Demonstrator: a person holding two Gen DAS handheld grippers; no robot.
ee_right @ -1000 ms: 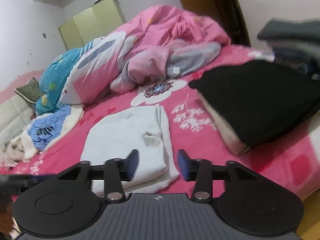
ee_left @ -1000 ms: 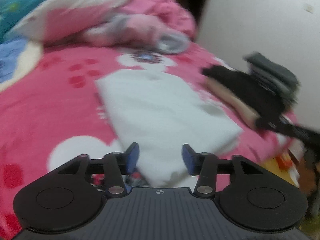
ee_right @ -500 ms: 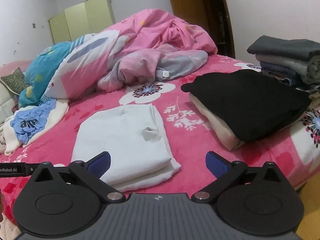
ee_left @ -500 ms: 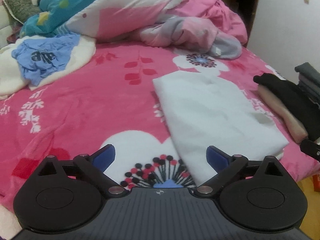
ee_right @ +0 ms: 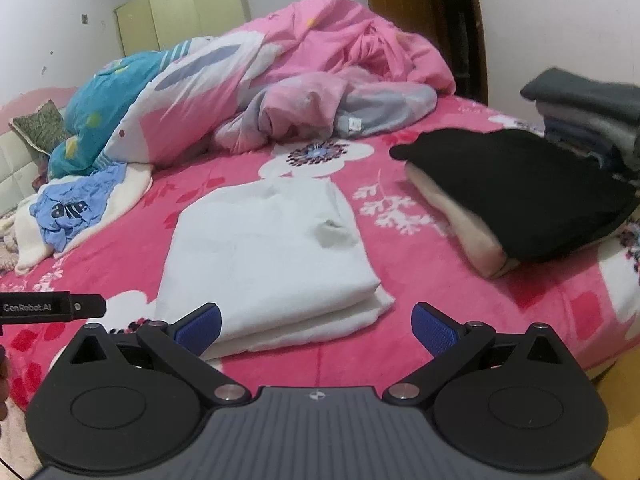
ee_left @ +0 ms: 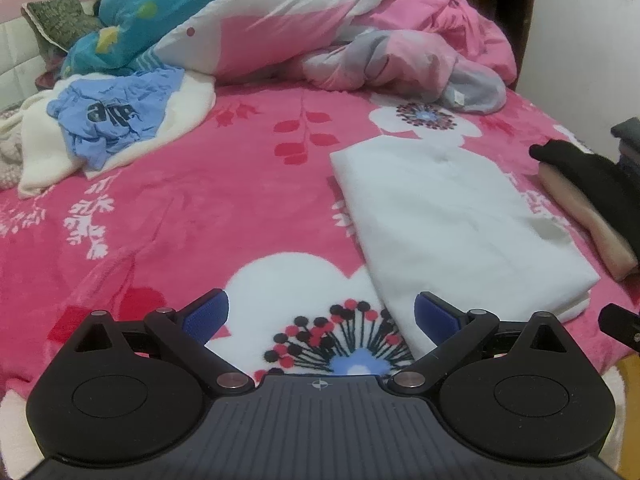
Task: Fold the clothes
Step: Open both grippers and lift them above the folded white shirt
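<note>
A folded white garment [ee_left: 452, 220] [ee_right: 268, 248] lies flat on the pink flowered bedspread [ee_left: 208, 200]. My left gripper [ee_left: 320, 314] hovers open over the bedspread just left of the garment's near corner, nothing between its blue pads. My right gripper [ee_right: 316, 326] stands open above the garment's near edge, apart from it. A crumpled blue shirt [ee_left: 112, 120] [ee_right: 76, 208] lies on a cream cloth at the left. A folded black garment [ee_right: 516, 188] [ee_left: 592, 184] rests on a beige one at the right.
A heap of pink and blue bedding [ee_right: 256, 80] fills the far side of the bed. Stacked grey clothes [ee_right: 592, 112] sit at the far right. The left gripper's side [ee_right: 52, 307] shows in the right wrist view. Bed edge runs close below both grippers.
Both grippers went from narrowly parted to wide open. The left view swung left, so the white garment now sits to its right. The right gripper drifted slightly sideways.
</note>
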